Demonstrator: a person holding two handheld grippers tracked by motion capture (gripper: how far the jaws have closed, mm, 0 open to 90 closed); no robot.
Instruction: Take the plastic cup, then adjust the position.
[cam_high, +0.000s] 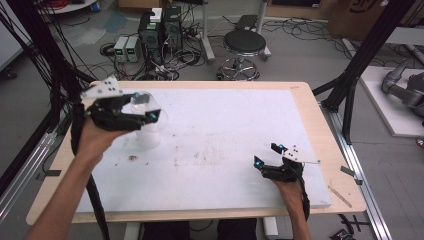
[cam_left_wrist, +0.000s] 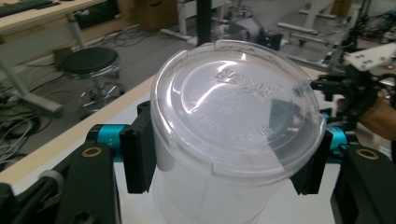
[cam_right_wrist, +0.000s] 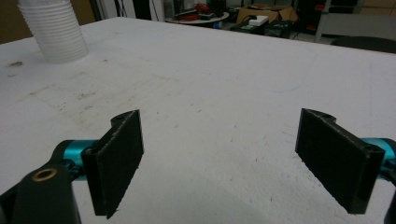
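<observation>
1. Wooden table (cam_high: 310, 107) with a pale rim carries a large white board (cam_high: 225, 145) that covers most of its top; the board bears brownish smudges and specks near its middle and left part.
2. Beyond the far edge of the table a black round stool (cam_high: 244, 42) stands on the grey floor, with boxes of electronic gear (cam_high: 160, 30) and loose cables to its left.
3. A stack of white ribbed plastic cups (cam_high: 148, 134) stands upright on the left part of the board, seen in the right gripper view at the far upper left (cam_right_wrist: 56, 30).
4. A clear plastic cup (cam_left_wrist: 233, 135) sits at the top of that stack, its round embossed bottom facing the left gripper's camera; whether it is lifted free of the stack cannot be told.
5. The left gripper (cam_high: 131, 111) is held above the stack by the person's left hand (cam_high: 95, 140), its two black jaws pressed against opposite sides of the clear plastic cup, clamped on it.
6. The right gripper (cam_high: 267, 154) rests low over the right near part of the board, well apart from the stack, in the person's right hand (cam_high: 287, 187); its jaws stand wide apart with bare board between them.
</observation>
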